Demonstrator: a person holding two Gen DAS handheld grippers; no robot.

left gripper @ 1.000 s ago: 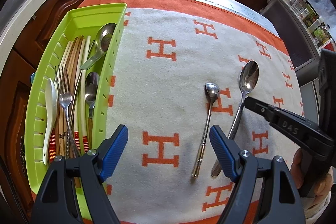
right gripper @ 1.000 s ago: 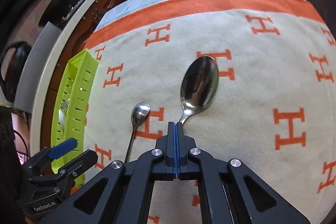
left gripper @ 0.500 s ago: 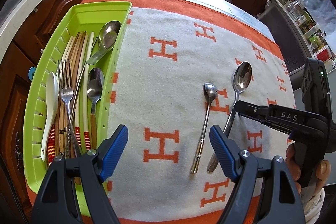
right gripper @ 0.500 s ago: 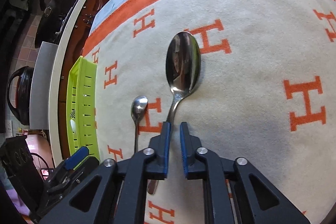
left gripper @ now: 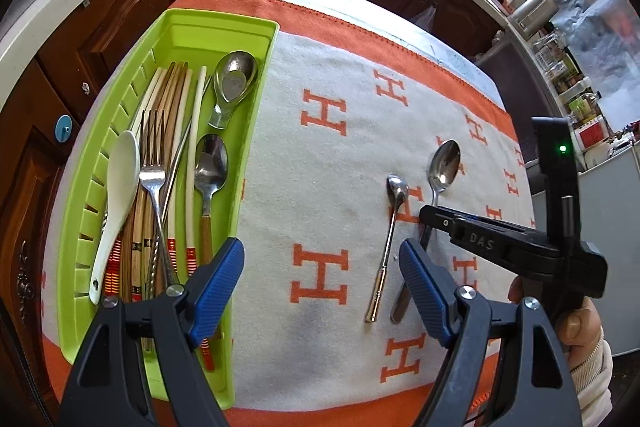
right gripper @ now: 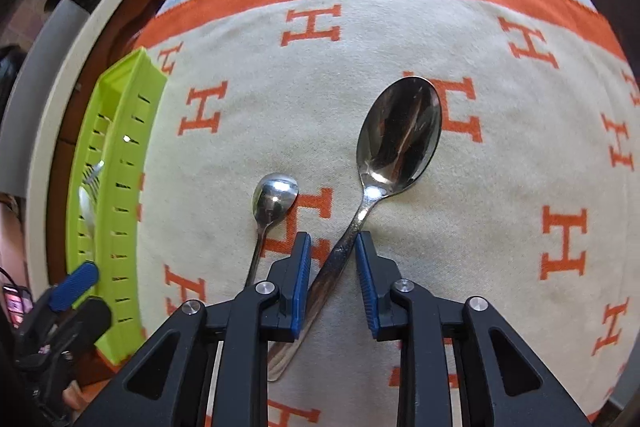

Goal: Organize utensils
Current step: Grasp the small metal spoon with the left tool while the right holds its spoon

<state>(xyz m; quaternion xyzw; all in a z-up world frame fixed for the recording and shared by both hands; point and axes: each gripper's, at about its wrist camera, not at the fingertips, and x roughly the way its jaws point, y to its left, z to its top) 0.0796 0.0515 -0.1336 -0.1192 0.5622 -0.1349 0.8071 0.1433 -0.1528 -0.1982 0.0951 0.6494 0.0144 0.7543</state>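
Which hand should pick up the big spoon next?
Right. The right tool already straddles the big spoon's handle and its jaws are closing, not yet pressing. The left tool hangs open over bare cloth between the green tray and the spoons.

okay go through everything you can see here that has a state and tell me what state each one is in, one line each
Large steel spoon: flat on the cloth, handle between the right gripper's pads.
Small steel teaspoon: flat on the cloth, untouched.
Lime-green plastic utensil tray: holding cutlery and chopsticks.
Right gripper: jaws closing around the large spoon's handle.
Left gripper: open, empty.
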